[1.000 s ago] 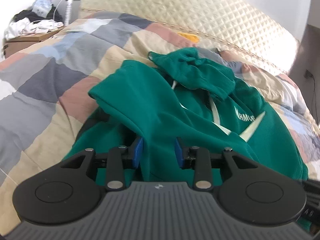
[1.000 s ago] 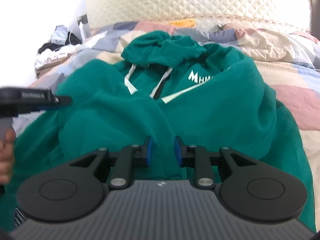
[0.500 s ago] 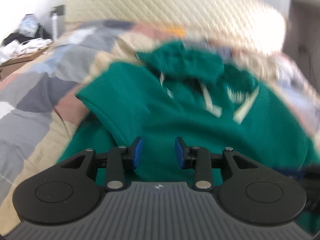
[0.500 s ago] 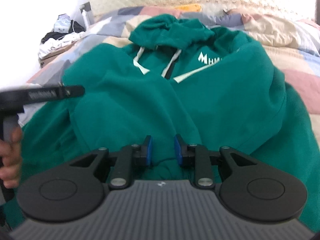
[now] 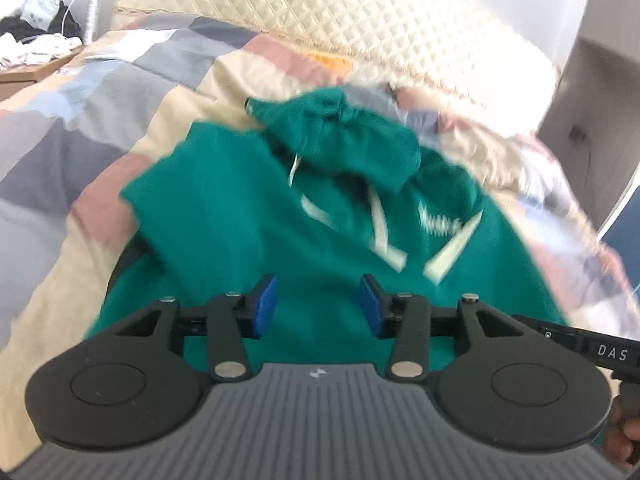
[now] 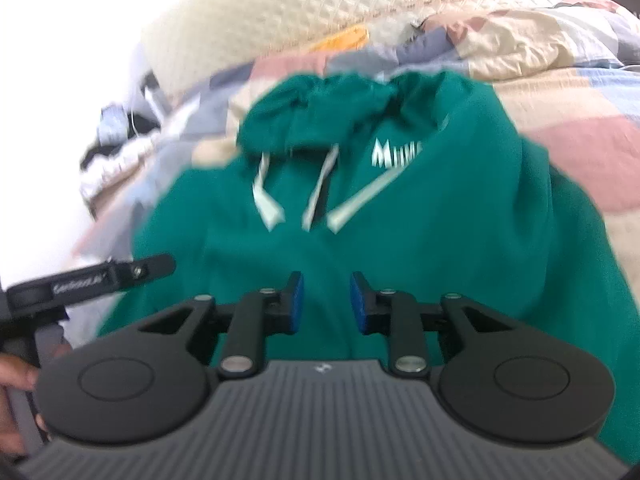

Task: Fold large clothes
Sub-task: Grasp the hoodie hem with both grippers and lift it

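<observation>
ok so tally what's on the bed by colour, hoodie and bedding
green: 1, the hoodie
white: 2, the drawstrings on it
patchwork of grey, pink, beige and blue: 1, the quilt
cream: 1, the quilted headboard
total: 5

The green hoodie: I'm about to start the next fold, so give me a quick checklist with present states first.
1. Green hoodie lies on the quilt: ok.
2. Left tongs free of cloth: ok, jaws opening, nothing pinched.
3. Right tongs free of cloth: ok, jaws opening.
4. Hood flat: not ok, bunched.
5. Drawstrings tucked in: not ok.
6. Sleeves laid straight: cannot tell, blurred.
</observation>
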Demonstrator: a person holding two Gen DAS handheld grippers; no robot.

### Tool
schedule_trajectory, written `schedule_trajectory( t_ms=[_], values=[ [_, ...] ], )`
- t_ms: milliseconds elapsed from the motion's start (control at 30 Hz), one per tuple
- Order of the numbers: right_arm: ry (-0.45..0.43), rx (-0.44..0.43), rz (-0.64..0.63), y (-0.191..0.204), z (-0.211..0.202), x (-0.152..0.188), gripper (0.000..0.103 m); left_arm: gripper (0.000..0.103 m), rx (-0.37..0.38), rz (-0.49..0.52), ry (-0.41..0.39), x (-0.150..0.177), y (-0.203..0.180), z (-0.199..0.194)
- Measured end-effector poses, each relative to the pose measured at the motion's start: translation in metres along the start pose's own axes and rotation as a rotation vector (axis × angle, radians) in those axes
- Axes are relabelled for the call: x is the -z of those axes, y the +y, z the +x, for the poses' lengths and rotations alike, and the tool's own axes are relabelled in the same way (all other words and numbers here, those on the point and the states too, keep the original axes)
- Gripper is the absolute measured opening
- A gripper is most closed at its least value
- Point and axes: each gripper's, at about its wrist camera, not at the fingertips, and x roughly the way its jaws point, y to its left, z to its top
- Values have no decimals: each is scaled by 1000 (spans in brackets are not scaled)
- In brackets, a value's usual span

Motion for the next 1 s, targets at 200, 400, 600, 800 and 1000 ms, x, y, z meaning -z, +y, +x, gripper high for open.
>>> schedule_trajectory(
  t_ms=[200,400,600,800,1000],
  values=[
    [-22,-51,132,-33,40,-78,55,62,-3,-93,-32,-85,26,54],
    [-50,-115,315,-65,132,-140,78,64,39,-356,27,-164,79,165],
    [-75,-77,633,-107,235,-172,82,64,-17,-448,73,-201,106,264],
    [-22,-106,682,-103,286,-179,72,57,83,-412,134,-209,105,312],
    [26,-55,567,-84,275,-206,20,13,90,-373,100,-222,90,283]
  ],
)
